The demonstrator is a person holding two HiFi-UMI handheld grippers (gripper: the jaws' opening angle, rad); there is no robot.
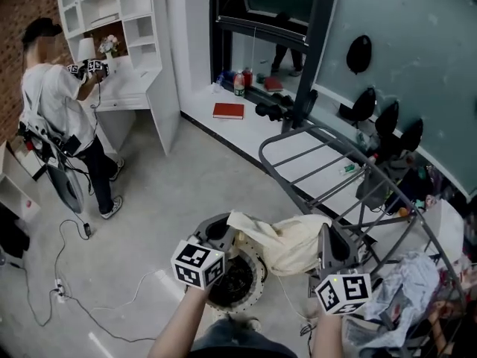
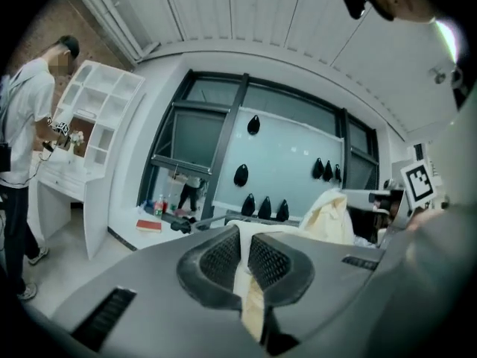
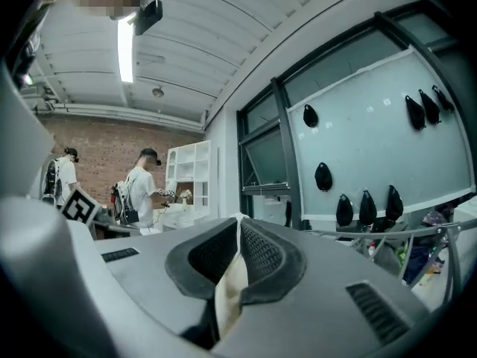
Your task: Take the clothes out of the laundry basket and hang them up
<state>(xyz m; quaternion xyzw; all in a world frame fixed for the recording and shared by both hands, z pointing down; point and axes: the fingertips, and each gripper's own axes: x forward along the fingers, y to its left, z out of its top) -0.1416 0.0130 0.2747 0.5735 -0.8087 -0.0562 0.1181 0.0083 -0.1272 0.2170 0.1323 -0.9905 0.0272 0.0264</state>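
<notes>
A cream-coloured garment [image 1: 282, 239] hangs stretched between my two grippers, above the round dark laundry basket [image 1: 237, 280]. My left gripper [image 1: 223, 233] is shut on the garment's left end; the cream cloth [image 2: 250, 289] shows pinched between its jaws, and more of it bulges at the right [image 2: 332, 215]. My right gripper [image 1: 326, 248] is shut on the right end, with a strip of cloth [image 3: 231, 286] clamped between its jaws. The grey drying rack [image 1: 320, 155] stands just beyond the garment.
Crumpled clothes [image 1: 402, 286] lie on the rack at the lower right. A person [image 1: 63, 118] works at a white shelf unit [image 1: 119, 36] at the far left. A red book [image 1: 228, 110] and bottles sit on the window ledge. Cables trail on the floor [image 1: 67, 289].
</notes>
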